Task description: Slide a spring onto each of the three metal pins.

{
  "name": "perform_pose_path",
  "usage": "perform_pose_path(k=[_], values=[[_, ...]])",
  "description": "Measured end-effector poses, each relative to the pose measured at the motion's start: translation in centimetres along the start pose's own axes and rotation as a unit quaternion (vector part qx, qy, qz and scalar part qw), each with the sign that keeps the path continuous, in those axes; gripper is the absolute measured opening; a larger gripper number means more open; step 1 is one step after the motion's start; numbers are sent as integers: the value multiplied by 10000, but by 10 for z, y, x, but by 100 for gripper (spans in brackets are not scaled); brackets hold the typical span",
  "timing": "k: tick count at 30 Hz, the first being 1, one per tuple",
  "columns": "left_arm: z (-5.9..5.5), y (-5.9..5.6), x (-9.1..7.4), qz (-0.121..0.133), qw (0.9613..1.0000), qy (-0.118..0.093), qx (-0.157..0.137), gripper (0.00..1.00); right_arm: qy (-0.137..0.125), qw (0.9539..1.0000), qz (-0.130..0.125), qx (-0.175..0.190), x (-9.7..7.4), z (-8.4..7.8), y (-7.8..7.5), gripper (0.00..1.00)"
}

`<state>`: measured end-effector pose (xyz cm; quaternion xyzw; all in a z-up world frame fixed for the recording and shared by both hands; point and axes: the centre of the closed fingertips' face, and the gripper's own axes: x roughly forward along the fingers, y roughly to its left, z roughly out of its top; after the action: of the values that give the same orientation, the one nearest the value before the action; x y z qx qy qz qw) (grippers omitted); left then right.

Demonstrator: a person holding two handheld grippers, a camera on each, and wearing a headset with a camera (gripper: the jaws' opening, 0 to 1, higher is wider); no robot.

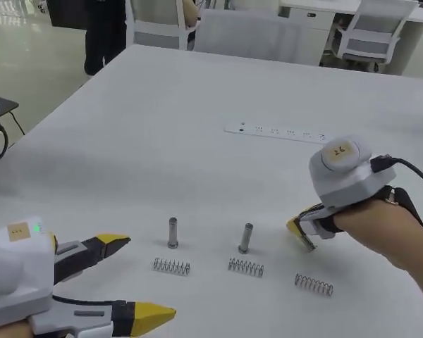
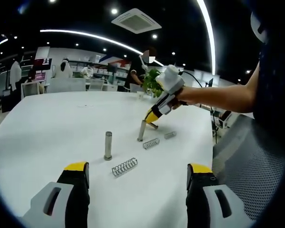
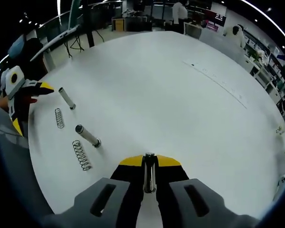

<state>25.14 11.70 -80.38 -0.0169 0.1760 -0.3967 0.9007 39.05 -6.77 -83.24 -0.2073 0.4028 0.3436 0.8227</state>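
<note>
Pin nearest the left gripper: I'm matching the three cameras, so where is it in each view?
Head view: pin, left of centre, low, just above the leftmost spring.
Left gripper view: pin, left of centre, the nearer of two upright ones.
Right gripper view: pin, upper left, the farther of two upright ones.
Shared landmark: the other standing pin beside it.

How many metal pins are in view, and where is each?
3. The left pin and the middle pin stand upright on the table. The third pin is held in the right gripper. None seems hidden.
</note>
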Motion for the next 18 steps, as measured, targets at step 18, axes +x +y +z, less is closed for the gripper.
perform_pose_path(k=[18], values=[[7,-6,-2,-9,10000,-20,90,81,-177,9997,-127,86,-26,-7,0,5]])
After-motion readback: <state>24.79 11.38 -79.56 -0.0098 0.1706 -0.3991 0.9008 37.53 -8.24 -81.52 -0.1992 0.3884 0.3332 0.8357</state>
